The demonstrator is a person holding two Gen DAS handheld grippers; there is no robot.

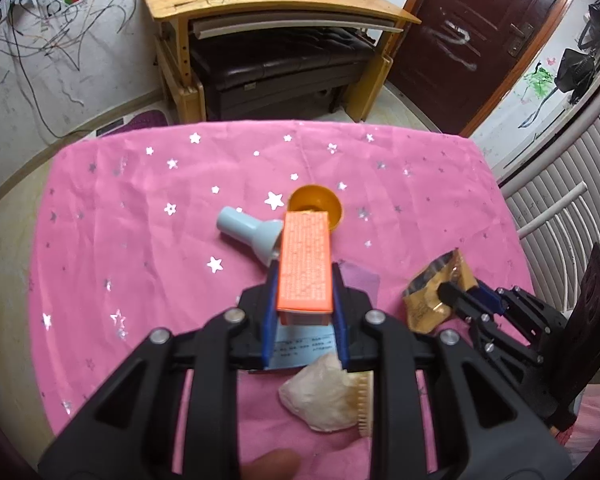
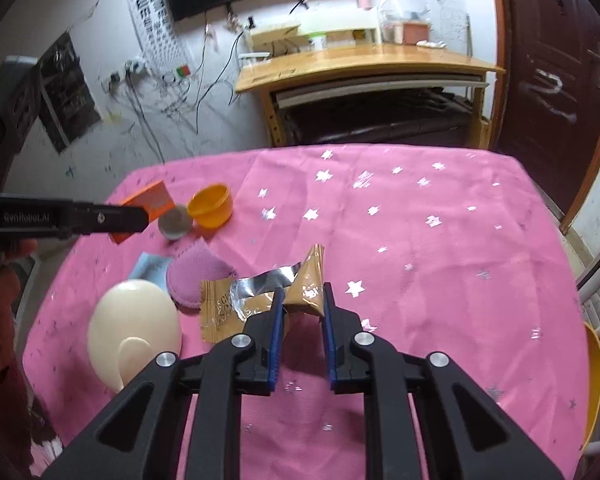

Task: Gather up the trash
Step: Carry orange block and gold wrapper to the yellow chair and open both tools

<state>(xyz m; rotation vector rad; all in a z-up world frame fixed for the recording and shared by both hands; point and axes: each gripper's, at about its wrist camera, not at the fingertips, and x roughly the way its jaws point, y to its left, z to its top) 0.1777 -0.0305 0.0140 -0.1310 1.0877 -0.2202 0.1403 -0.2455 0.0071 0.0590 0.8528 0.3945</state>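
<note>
On the left, the left tongs [image 1: 305, 280] are clamped on an orange box [image 1: 305, 262], lifted clear of the bench [image 1: 140, 240] with its pink starred cloth. Beyond the box lie a pale blue funnel-shaped piece [image 1: 248, 234] and an orange cup [image 1: 316, 202] tipped on its side. Beneath the tongs sit a blue slip of paper [image 1: 304, 350] and a cream, egg-like lump [image 1: 324, 396]; what it is I cannot quite tell. A purple pouch [image 2: 192, 280] lies nearer the middle. To the right, the right tongs [image 2: 302, 300] stand a little apart, their blue pads either side of a torn gold wrapper [image 2: 260, 304] lying on the cloth, apparently touching it rather than squeezing.
</note>
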